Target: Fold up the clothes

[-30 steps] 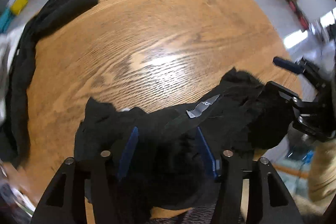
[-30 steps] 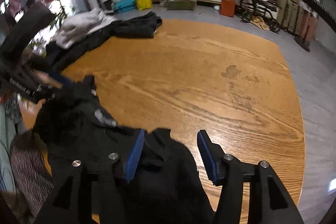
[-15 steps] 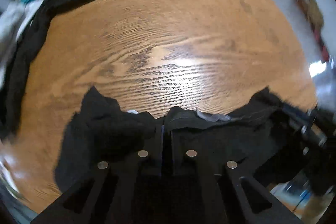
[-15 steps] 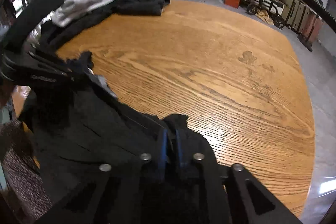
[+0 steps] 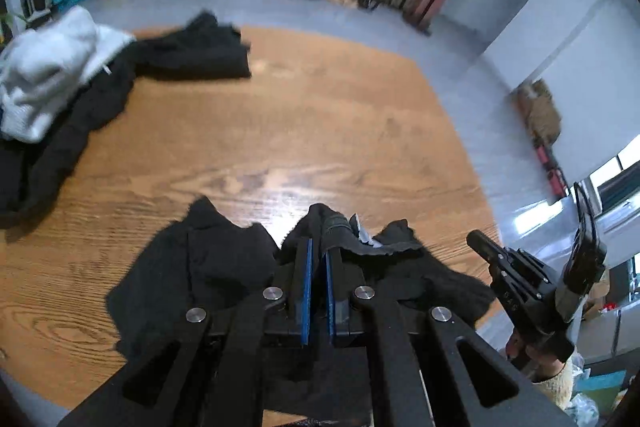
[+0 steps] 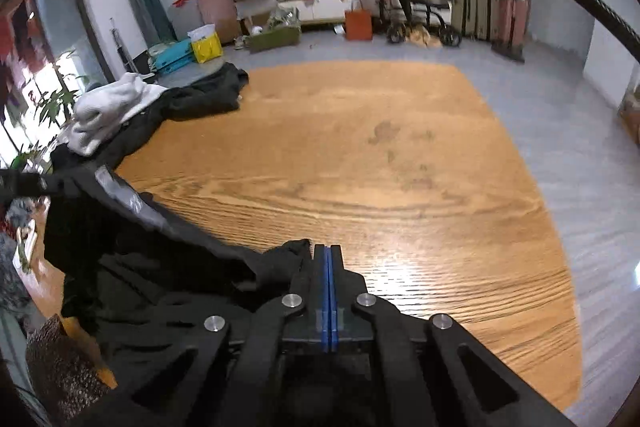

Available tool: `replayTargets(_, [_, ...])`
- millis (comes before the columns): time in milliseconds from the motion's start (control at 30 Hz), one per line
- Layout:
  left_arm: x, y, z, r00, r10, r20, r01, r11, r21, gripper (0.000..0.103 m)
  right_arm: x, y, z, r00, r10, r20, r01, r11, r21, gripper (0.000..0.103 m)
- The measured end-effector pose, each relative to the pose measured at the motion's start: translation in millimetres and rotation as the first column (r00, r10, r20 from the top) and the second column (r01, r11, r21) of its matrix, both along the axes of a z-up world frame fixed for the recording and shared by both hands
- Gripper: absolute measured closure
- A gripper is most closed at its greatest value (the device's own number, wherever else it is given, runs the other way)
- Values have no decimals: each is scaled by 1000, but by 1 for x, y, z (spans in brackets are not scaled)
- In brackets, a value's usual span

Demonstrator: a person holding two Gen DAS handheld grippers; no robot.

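A crumpled black garment (image 5: 208, 267) lies at the near edge of the wooden table (image 5: 280, 115). My left gripper (image 5: 316, 243) is shut on a raised fold of it, with cloth bunched over the blue pads and a grey label (image 5: 362, 233) just to the right. My right gripper (image 6: 329, 249) is shut as well, its pads pressed together on the garment's (image 6: 160, 267) edge. From there the cloth runs taut to the left, past the label (image 6: 128, 197). In the left wrist view the right gripper (image 5: 478, 241) is at the right, beside the garment.
A white garment (image 5: 44, 75) and more black clothes (image 5: 192, 51) are heaped on the table's far left corner. Boxes, bags and suitcases line the back wall. A person's sleeve (image 5: 556, 379) holds the right gripper. Patterned cloth (image 6: 60, 367) shows at the lower left.
Both grippers went from open over the garment to shut on it. Both then rose and tipped up, lifting the cloth's edge, so the room beyond the table came into view.
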State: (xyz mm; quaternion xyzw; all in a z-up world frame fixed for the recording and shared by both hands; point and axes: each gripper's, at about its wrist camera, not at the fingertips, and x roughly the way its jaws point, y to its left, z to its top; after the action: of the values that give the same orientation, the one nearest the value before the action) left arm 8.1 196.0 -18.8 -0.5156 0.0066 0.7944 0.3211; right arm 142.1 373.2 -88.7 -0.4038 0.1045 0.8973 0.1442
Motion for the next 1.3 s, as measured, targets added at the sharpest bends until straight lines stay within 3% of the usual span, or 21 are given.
replayTargets(200, [8, -58, 23, 996, 76, -50, -74, 996, 47, 97, 5, -35, 21, 997, 74, -11, -73, 996, 59, 102])
replayTargets(300, [4, -81, 4, 994, 112, -18, -111, 994, 23, 97, 6, -44, 13, 996, 93, -6, -93, 995, 27, 99])
replayTargets(433, [-5, -100, -30, 986, 159, 49, -158, 987, -36, 97, 4, -53, -10, 992, 122, 29, -122, 992, -26, 75])
replayTargets(633, [-12, -107, -78, 971, 194, 141, -183, 979, -87, 97, -2, -67, -37, 977, 200, 79, -195, 979, -66, 63])
replayTargets(867, [-13, -108, -86, 966, 202, 163, -186, 977, -105, 97, -20, -96, -34, 941, 331, 67, -330, 944, -30, 47])
replayTargets(1133, [-14, -109, -82, 964, 213, 162, -195, 973, -124, 97, -62, -114, -50, 929, 358, 96, -345, 930, -126, 46])
replayTargets(1200, [-15, -109, -82, 963, 217, 163, -197, 972, -129, 97, -68, -119, -57, 928, 345, 139, -337, 938, -78, 46])
replayTargets(1300, [-14, -108, -80, 964, 211, 161, -192, 973, -127, 97, -70, -114, -61, 942, 308, 133, -299, 951, -85, 61])
